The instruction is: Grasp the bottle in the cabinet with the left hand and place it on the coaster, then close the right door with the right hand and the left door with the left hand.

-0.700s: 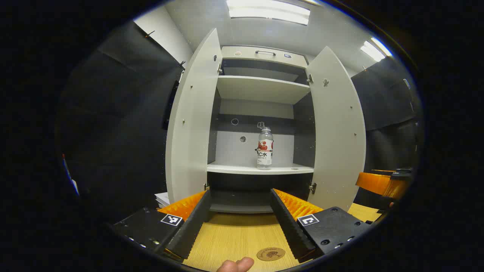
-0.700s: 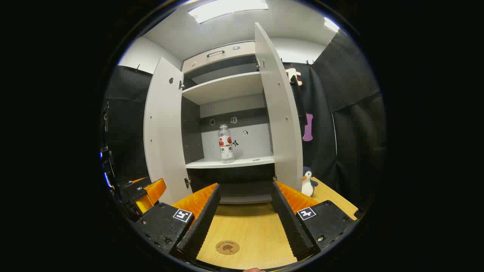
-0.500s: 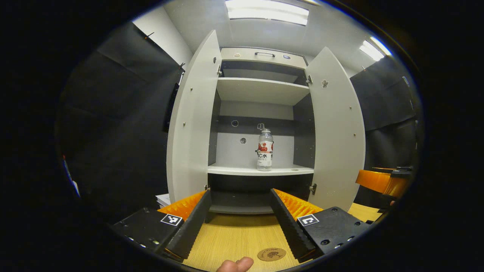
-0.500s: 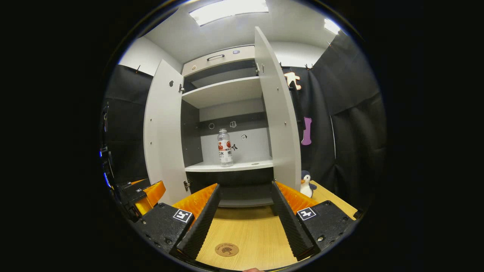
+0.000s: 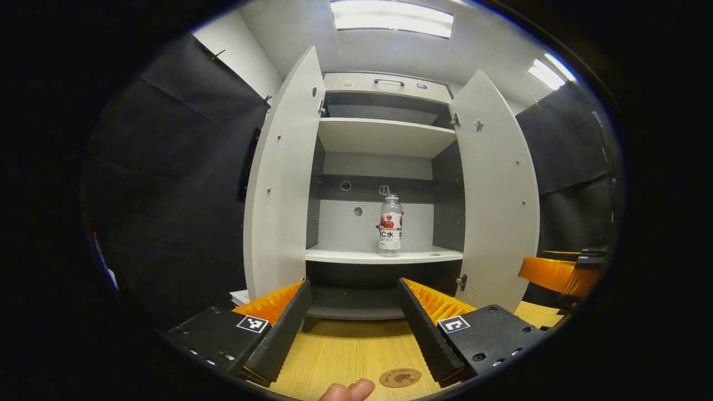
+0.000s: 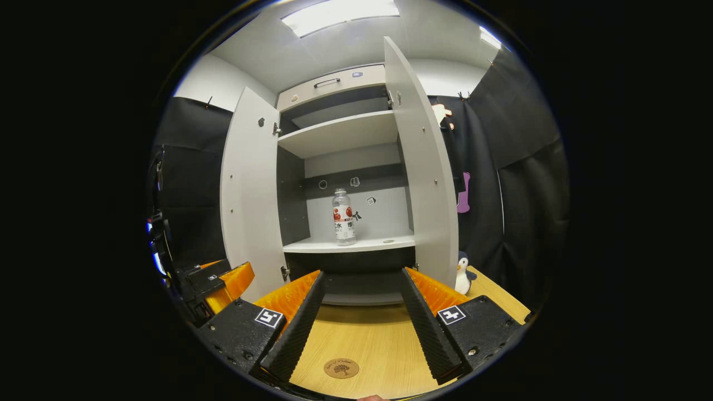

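left hand-held gripper (image 5: 351,328) hangs spread over the counter (image 5: 356,351), gripping nothing; bottle (image 5: 390,225) stands upright on the cabinet shelf (image 5: 345,255), seemingly near its edge. a careless reach could topple it.

Penguin toy (image 6: 462,274) half hidden behind right door (image 6: 426,167)

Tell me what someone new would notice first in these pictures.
A tall grey cabinet with both doors swung open stands on the light wooden table. A clear plastic bottle with a red and white label stands alone and upright on its lower shelf. A round brown coaster lies on the table in front.
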### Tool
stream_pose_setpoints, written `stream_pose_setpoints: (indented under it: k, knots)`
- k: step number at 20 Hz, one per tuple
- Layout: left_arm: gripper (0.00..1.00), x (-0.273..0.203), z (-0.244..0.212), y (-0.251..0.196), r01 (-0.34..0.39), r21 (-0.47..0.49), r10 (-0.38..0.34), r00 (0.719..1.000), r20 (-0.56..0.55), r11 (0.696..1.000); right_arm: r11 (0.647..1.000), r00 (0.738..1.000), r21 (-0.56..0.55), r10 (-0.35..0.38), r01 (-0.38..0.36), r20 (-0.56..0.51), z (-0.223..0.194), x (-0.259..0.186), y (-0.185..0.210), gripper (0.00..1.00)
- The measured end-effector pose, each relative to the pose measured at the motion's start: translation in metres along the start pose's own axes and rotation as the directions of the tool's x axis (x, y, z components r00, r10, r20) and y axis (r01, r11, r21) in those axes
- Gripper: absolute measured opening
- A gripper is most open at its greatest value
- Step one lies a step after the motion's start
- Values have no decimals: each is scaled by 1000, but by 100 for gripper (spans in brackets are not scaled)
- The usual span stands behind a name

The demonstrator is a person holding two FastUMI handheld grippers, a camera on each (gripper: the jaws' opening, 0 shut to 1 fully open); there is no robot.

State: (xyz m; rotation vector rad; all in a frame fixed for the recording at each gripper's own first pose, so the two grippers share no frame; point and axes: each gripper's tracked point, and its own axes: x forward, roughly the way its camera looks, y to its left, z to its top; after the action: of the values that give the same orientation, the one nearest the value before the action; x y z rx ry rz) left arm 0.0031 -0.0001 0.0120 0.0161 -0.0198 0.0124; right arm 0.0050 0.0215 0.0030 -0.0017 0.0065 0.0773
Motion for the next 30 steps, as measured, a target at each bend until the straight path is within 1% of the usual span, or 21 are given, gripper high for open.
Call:
stream_pose_setpoints:
  k: [4, 5, 6, 8, 13, 20, 21, 22, 26, 30]
  knots:
    - [95, -1, -3, 2, -10, -7, 10, 1000, -15, 1000, 1000, 1000, -10, 0, 0, -3, 0, 0, -1, 83]
    - [99, 0, -4, 3, -15, -13, 15, 1000, -21, 1000, 1000, 1000, -8, 0, 0, -4, 0, 0, -1, 83]
    - [94, 1, -4, 3, -18, -20, 18, 1000, -22, 1000, 1000, 1000, -4, -1, 1, -2, 1, 0, 0, 83]
    - [95, 3, -3, 4, -24, -27, 23, 1000, -20, 999, 1000, 1000, -5, 0, 0, -5, 0, -1, 0, 83]
    - [95, 8, -5, 0, -11, -43, 9, 1000, -28, 999, 1000, 1000, -16, -15, 15, -7, -1, -4, -6, 83]
    - [94, 10, -4, -5, 5, -16, -6, 1000, -22, 1000, 1000, 1000, -3, -29, 29, -6, -1, -3, -11, 83]
    - [89, 11, -3, -5, 6, -12, -6, 1000, -20, 1000, 1000, 1000, -3, -28, 28, -6, -1, -3, -10, 83]
    - [94, 11, -2, -5, 7, -10, -7, 1000, -18, 1000, 1000, 1000, -3, -28, 28, -6, -1, -3, -10, 83]
    - [95, 19, 3, -9, 30, -7, -30, 1000, -8, 1000, 1000, 1000, -6, -23, 23, -7, -1, -2, -9, 83]
    - [95, 37, 10, -17, 75, -29, -75, 997, 1, 997, 1000, 1000, -7, -25, 25, -8, -1, -1, -9, 83]
